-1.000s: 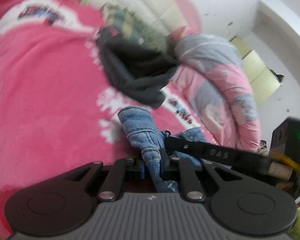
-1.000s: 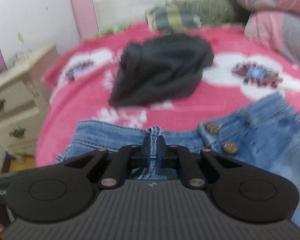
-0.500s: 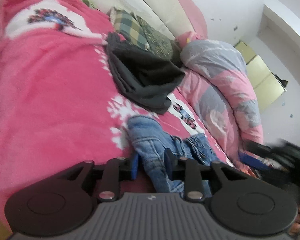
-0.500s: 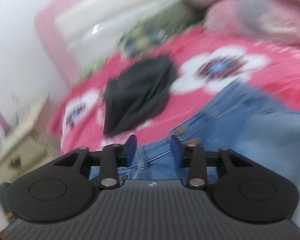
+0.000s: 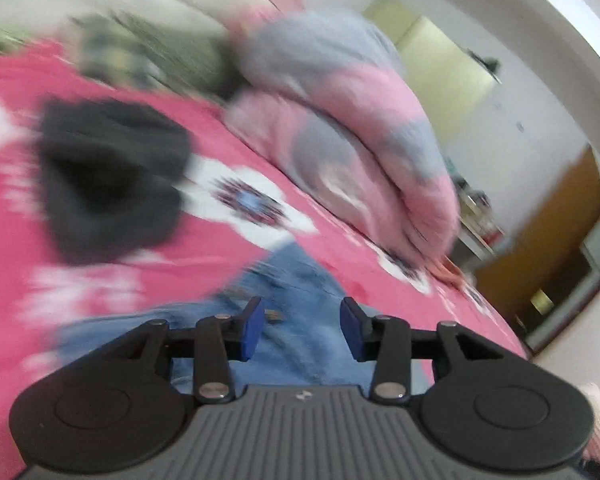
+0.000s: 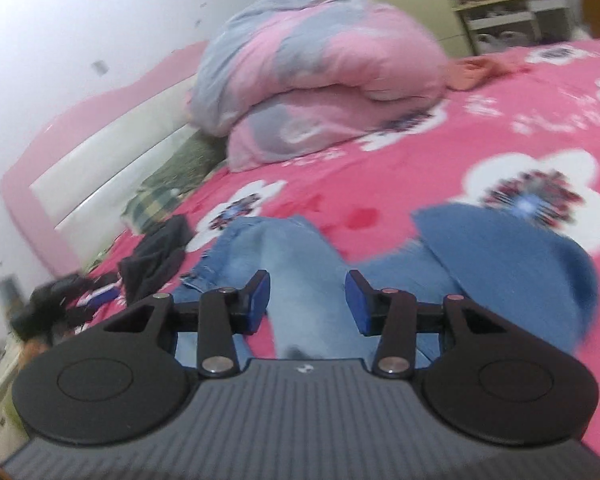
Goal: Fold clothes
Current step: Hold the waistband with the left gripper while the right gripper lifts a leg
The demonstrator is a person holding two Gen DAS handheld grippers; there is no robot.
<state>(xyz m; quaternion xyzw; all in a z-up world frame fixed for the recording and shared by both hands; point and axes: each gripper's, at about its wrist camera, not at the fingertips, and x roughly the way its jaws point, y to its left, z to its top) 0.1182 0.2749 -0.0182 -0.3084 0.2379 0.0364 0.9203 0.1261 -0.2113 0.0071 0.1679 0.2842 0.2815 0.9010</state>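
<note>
Blue jeans (image 6: 304, 264) lie on the pink flowered bedspread (image 6: 440, 152); one leg runs away from me and another part (image 6: 512, 264) is turned over at the right. My right gripper (image 6: 307, 303) hovers just above them, open, nothing between its blue pads. In the blurred left wrist view the jeans (image 5: 296, 288) spread below my left gripper (image 5: 302, 330), which is also open and empty. A dark crumpled garment (image 5: 108, 184) lies further up the bed, seen too in the right wrist view (image 6: 156, 256).
A rolled pink and grey duvet (image 6: 320, 68) lies near the padded headboard (image 6: 100, 148), with a checked green pillow (image 6: 168, 188) beside it. A dark object (image 6: 56, 304) shows at the left bed edge. Shelves (image 6: 504, 4) stand beyond the bed.
Both grippers were shut on denim a second ago, then opened and let it go. Both cameras have swung fast; the jeans now lie on the bed.
</note>
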